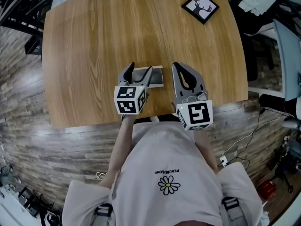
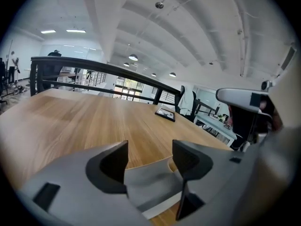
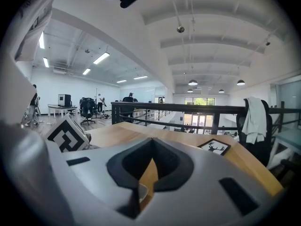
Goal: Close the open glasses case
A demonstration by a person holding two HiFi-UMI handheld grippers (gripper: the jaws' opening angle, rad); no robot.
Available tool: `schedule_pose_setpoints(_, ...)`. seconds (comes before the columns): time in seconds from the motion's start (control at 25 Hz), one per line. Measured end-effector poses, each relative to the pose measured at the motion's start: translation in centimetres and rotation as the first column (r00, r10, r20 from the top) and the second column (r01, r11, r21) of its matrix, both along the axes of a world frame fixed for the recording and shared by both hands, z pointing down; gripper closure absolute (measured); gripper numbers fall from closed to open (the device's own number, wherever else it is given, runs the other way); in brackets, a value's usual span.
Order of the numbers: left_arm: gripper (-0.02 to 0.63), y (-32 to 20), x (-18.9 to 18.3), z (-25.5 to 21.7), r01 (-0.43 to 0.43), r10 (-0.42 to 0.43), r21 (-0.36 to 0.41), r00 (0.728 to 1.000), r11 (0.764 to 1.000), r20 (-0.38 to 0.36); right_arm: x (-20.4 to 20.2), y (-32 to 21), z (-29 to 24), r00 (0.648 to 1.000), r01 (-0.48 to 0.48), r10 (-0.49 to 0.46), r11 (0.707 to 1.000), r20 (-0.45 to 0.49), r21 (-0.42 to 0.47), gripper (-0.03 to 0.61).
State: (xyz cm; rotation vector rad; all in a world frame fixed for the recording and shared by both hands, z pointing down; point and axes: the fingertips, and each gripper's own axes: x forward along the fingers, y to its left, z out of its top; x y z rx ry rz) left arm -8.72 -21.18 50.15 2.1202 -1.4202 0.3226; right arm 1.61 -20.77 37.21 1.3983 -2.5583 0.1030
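wooden table (image 1: 94,41) bears a grey glasses case (image 1: 157,77) between the spread left tongs (image 1: 141,68).

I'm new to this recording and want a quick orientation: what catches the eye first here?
The grey glasses case lies open near the front edge of the wooden table, and the left gripper is over it with its fingers spread wide. The right gripper sits shut just right of the case. A framed deer picture lies at the table's far right corner.
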Motion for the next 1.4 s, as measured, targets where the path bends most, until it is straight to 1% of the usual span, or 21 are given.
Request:
schedule_pose_setpoints(0.12,0.325,0.2,0.1,0.9,-0.005,0.006,-0.031,1.000,1.000,0.005,0.6,0.1,0.2,1.000,-0.014,0.014,1.000,-0.001,-0.009,0.572)
schedule_pose_setpoints(0.4,0.325,0.7,0.1,2.2,-0.009,0.011,-0.074,1.000,0.997,0.014,1.1,0.4,0.3,1.000,-0.022,0.022,1.000,0.000,-0.012,0.572)
schedule_pose_setpoints(0.68,0.325,0.8,0.1,2.4,-0.016,0.019,-0.076,0.999,0.997,0.029,0.9,0.7,0.6,1.000,-0.007,0.007,1.000,-0.013,-0.012,0.572)
schedule_pose_setpoints(0.88,0.327,1.4,0.3,2.4,-0.014,0.018,-0.069,0.998,0.997,0.060,1.1,1.1,0.7,1.000,0.005,-0.006,1.000,-0.016,-0.015,0.572)
schedule_pose_setpoints(1.12,0.327,2.0,0.6,2.3,-0.005,0.010,-0.086,0.999,0.996,0.053,1.2,1.2,0.3,1.000,0.004,-0.004,1.000,-0.001,0.005,0.572)
schedule_pose_setpoints(1.4,0.327,3.2,0.7,2.4,0.011,-0.004,-0.094,0.998,0.996,0.069,0.4,1.6,0.4,0.998,0.055,-0.055,0.998,0.003,0.011,0.572)
